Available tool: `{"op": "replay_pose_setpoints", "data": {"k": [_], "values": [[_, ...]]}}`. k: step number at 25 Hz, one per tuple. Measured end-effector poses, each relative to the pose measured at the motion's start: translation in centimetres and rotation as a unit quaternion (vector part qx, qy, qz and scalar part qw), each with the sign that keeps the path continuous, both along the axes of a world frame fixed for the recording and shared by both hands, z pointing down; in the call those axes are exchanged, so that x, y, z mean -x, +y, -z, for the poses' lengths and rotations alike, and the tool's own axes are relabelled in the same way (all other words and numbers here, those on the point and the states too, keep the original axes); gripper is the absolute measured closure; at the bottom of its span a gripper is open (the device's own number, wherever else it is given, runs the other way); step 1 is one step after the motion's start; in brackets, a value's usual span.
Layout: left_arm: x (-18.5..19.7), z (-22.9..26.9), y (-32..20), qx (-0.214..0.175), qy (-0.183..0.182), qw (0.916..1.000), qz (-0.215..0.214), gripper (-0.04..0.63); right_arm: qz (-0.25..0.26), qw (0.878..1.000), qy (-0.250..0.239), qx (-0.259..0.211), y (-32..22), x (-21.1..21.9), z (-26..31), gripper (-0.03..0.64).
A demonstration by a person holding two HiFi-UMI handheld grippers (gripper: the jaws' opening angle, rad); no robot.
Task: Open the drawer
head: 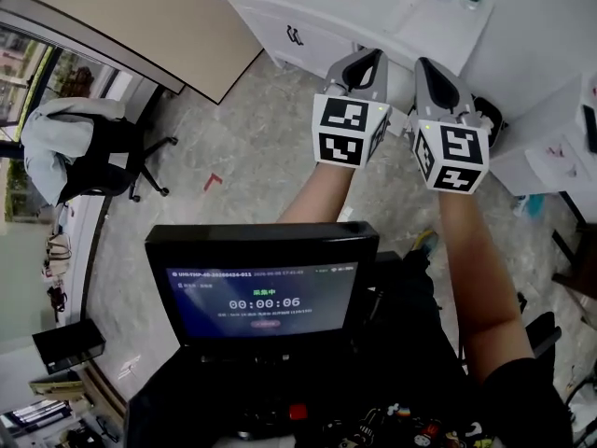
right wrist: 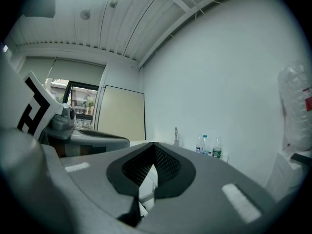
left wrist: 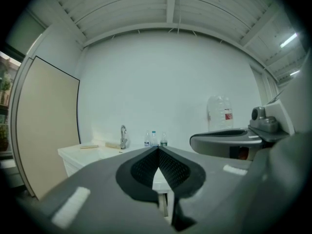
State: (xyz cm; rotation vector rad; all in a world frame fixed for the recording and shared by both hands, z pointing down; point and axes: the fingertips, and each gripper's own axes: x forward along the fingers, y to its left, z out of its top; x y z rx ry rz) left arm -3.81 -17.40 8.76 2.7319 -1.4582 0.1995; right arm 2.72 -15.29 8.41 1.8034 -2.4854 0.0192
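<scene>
While I hold both arms out side by side over the pale stone floor (head: 252, 129), my left gripper (left wrist: 158, 149) is pressed together with nothing between its black ribbed pads (left wrist: 144, 169), and my right gripper (right wrist: 154, 146) is closed and empty too. Ahead stands the white table (head: 392, 12) with a metal tap (left wrist: 123, 136) and small clear water bottles (left wrist: 154, 139); its white drawer front with the dark handle (head: 295, 35) sits closed, untouched by either gripper
</scene>
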Motion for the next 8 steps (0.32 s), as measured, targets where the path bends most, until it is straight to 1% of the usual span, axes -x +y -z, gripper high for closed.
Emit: {"op": "replay_pose_setpoints", "data": {"k": [3,8], "values": [[-0.4,0.0,0.8,0.004,0.005,1.0000,-0.002,0.593,0.003,1.000,0.001,-0.001,0.7,0.0,0.1,0.597],[-0.7,0.1,1.7,0.002,0.000,1.0000,-0.002,0.594,0.003,1.000,0.000,0.002,1.7,-0.3,0.2,0.597]]}}
